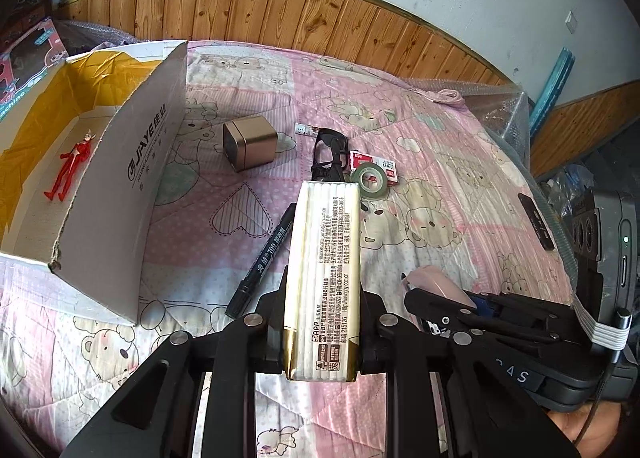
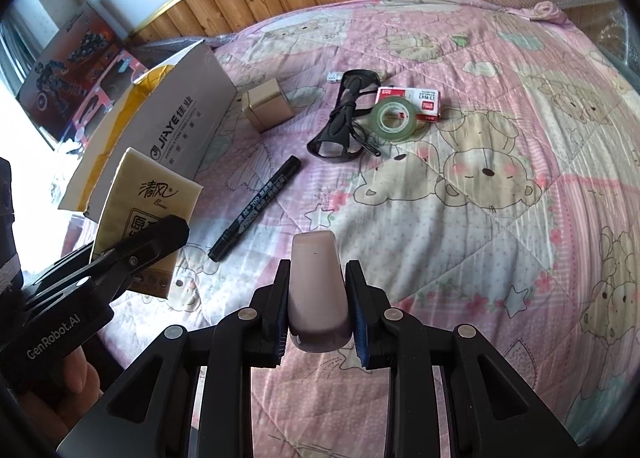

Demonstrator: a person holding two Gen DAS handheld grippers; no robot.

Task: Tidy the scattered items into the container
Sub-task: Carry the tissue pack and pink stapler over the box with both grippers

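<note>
My left gripper (image 1: 322,322) is shut on a cream and gold tissue pack (image 1: 324,258), held above the bed; the same tissue pack (image 2: 148,218) shows in the right wrist view. My right gripper (image 2: 316,298) is shut on a pale pink tube (image 2: 316,294). The white cardboard box (image 1: 132,186) lies open at the left with a red toy figure (image 1: 70,166) inside. Scattered on the quilt are a black marker (image 1: 266,258), a gold tin (image 1: 250,142), black glasses (image 1: 328,152), a green tape roll (image 1: 370,180) and a red-and-white staple box (image 1: 378,166).
A small white item (image 1: 304,129) lies beyond the glasses. A black flat object (image 1: 536,224) rests near the bed's right edge. A wooden headboard (image 1: 280,6) backs the bed, and toy boxes (image 2: 76,58) stand behind the cardboard box.
</note>
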